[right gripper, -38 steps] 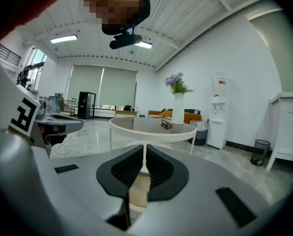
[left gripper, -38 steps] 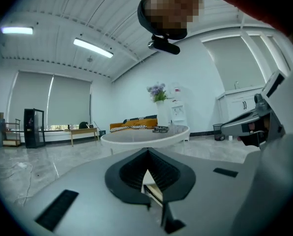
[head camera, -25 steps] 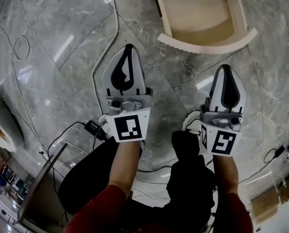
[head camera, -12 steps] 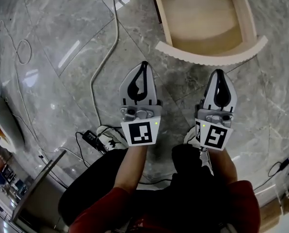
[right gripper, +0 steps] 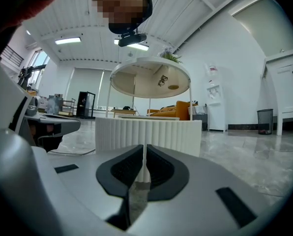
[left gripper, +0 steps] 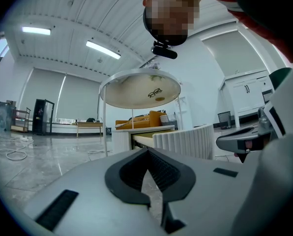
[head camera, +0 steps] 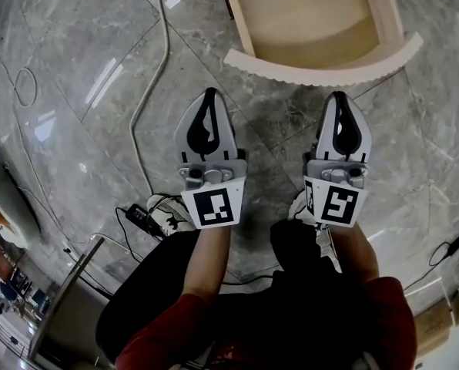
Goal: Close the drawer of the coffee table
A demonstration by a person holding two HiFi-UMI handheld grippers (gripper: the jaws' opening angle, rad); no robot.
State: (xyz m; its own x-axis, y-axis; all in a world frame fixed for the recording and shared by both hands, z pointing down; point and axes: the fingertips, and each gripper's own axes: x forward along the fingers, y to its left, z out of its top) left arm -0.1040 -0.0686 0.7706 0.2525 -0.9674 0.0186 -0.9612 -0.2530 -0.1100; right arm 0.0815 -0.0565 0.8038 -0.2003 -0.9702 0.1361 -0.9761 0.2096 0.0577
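Observation:
The coffee table's drawer (head camera: pixel 314 14) stands pulled out at the top of the head view, its pale wooden inside empty. Its white ribbed curved front (head camera: pixel 322 66) faces me. My left gripper (head camera: pixel 209 93) is shut and empty, a little short of the front's left end. My right gripper (head camera: pixel 342 97) is shut and empty too, just before the front's right part. Over the left gripper (left gripper: pixel 145 151) the ribbed front (left gripper: pixel 183 140) shows ahead to the right. Over the right gripper (right gripper: pixel 144 149) the front (right gripper: pixel 147 134) fills the middle, under the round tabletop (right gripper: pixel 150 77).
A white cable (head camera: pixel 149 91) runs over the grey marble floor left of the left gripper. A black power adapter (head camera: pixel 137 214) lies near the person's shoe. A metal frame (head camera: pixel 68 291) stands at the lower left. An orange sofa (left gripper: pixel 136 119) is far behind the table.
Both grippers have sunk toward the floor and come a little closer together, now level in front of the drawer front. The drawer stays pulled out as before.

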